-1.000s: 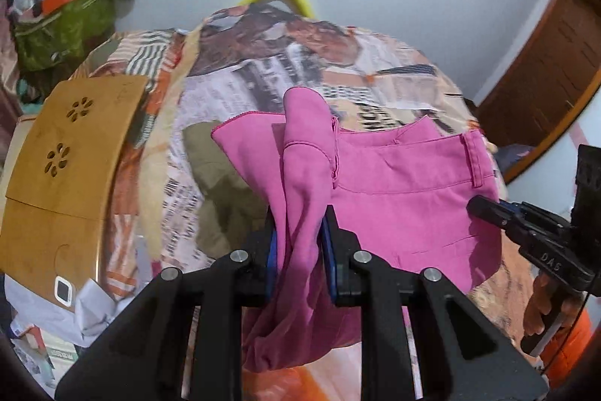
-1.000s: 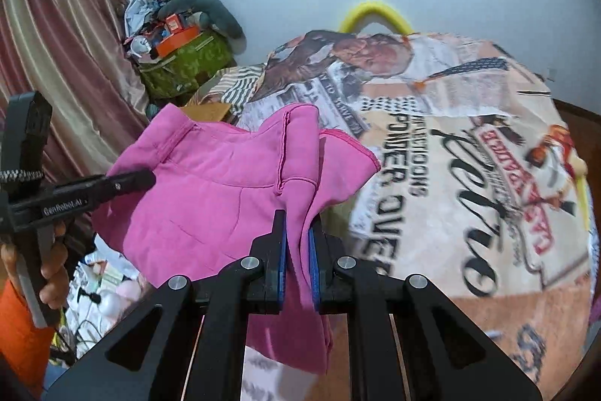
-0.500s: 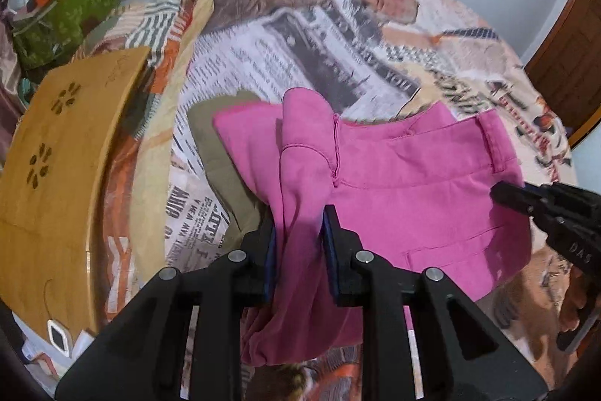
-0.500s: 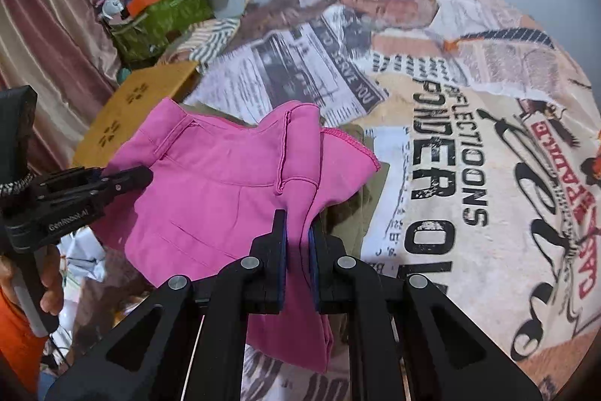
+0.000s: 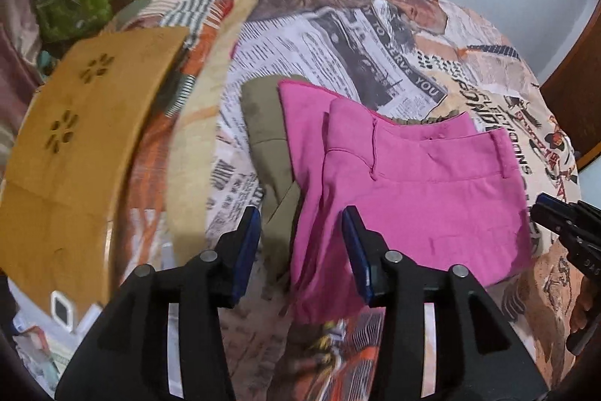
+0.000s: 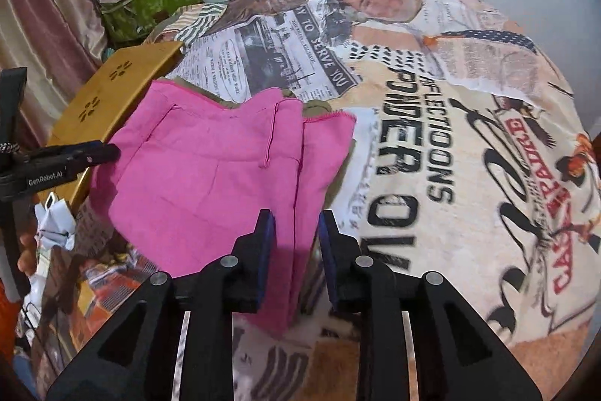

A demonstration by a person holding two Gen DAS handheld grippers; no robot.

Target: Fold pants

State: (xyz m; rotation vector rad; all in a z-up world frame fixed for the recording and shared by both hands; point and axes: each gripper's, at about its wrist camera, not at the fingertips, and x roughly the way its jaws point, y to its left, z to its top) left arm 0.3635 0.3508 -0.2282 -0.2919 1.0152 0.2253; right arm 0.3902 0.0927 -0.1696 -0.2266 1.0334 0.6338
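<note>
Both grippers — left gripper [image 5: 300, 232] and right gripper [image 6: 295, 232] — have just been opening, jaws apart and gripping nothing, the pink pants [image 5: 413, 190] lying slack between them.

My pants [image 5: 413, 190] are showing pink, lying over olive cloth [image 5: 263, 115] on a newsprint-patterned blanket [image 6: 432, 138]; my tongs [image 5: 300, 239] are showing black with blue pads.

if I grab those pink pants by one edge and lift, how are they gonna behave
The pink pants would probably sag and unfold: they are soft cloth, folded in loose layers with creases. Likely light. They may drag the olive garment underneath, since they lie on it.
</note>
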